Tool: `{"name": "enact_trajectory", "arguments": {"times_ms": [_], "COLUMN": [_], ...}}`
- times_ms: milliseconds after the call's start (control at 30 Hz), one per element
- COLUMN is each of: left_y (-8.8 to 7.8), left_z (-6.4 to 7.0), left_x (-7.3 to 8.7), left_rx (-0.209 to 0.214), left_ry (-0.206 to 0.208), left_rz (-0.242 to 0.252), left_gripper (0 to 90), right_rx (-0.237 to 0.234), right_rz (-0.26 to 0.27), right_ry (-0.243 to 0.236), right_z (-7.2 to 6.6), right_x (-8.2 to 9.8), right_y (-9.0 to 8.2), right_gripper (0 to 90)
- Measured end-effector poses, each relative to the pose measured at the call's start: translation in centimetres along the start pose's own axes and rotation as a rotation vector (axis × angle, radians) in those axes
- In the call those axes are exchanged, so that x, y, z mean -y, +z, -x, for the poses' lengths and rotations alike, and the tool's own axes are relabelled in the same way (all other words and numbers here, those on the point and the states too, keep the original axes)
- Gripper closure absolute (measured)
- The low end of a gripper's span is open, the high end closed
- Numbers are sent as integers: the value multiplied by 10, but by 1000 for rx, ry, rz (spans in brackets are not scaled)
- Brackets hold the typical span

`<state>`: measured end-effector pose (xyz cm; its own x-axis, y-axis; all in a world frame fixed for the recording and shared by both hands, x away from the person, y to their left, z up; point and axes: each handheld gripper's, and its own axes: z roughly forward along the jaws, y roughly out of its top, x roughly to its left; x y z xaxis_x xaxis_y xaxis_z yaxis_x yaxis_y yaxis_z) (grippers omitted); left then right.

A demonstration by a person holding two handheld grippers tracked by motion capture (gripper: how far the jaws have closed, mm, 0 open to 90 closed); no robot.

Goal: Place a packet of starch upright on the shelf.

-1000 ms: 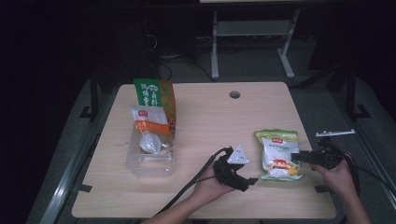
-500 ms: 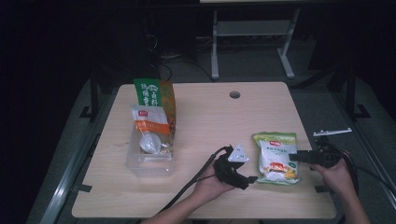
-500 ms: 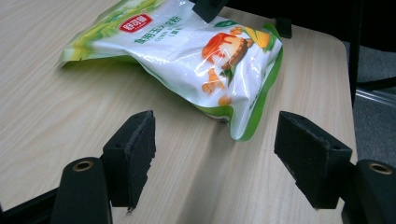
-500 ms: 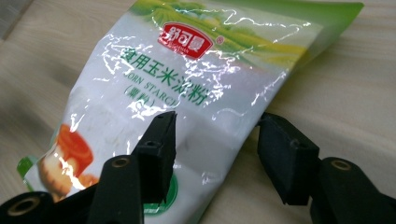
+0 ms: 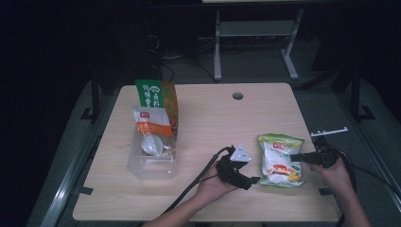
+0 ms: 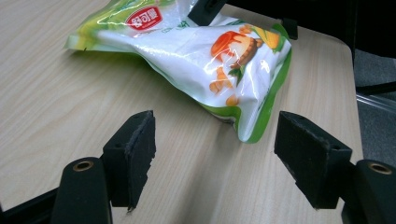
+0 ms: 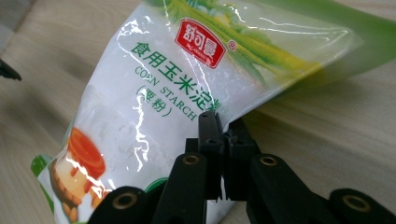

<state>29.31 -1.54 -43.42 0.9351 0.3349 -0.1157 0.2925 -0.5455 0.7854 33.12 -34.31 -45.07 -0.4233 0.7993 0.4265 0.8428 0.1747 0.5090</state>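
Two grippers work at one starch bag [image 5: 280,160] on the table [image 5: 208,113]. The right gripper [image 7: 223,135] has its jaws pinched on the bag's edge, lifting that side. The left gripper [image 6: 215,154] stands with jaws wide and nothing between them, the bag's lower corner just ahead of them.

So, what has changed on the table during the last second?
Very little. The right claw stays shut on the edge of the corn starch bag, and the bag has shifted slightly toward the person. The left claw remains open beside the bag's near corner. The clear bin with its packets has not moved.
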Motion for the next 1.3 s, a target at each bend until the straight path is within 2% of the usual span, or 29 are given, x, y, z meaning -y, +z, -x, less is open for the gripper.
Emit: {"name": "enact_trajectory", "arguments": {"times_ms": [133, 333, 533, 733, 867, 967, 1033, 1100, 1200, 1300], "left_y": [3, 9, 16, 23, 29, 32, 32, 32, 32, 29], "left_z": [-3, -7, -9, -10, -13, -17, -21, -21, -21, -22], "left_x": [0, -1, -6, -12, -14, -16, -16, -18, -19, -19], "left_rx": [4, 12, 28, 36, 66, 104, 148, 170, 161, 152], "left_ry": [-14, -40, -56, -41, -90, -119, -139, -154, -135, -136], "left_rz": [0, 1, 4, -4, 4, 13, 27, 41, 33, 34], "left_gripper": [291, 291, 294, 306, 317, 342, 389, 446, 500, 634], "right_rx": [26, 31, 6, -7, -24, -22, -31, -34, -36, -41], "right_rz": [-9, 29, 95, 131, 152, 159, 166, 173, 175, 181], "right_ry": [-16, -51, -91, -156, -203, -232, -243, -252, -258, -268], "right_z": [-8, -20, -33, -45, -54, -59, -60, -61, -64, -68], "right_x": [1, 4, 6, 6, 6, 6, 6, 6, 5, 4], "right_y": [-4, -14, -30, -39, -43, -45, -45, -45, -44, -44], "right_gripper": [884, 886, 887, 887, 887, 887, 887, 887, 888, 889]}}
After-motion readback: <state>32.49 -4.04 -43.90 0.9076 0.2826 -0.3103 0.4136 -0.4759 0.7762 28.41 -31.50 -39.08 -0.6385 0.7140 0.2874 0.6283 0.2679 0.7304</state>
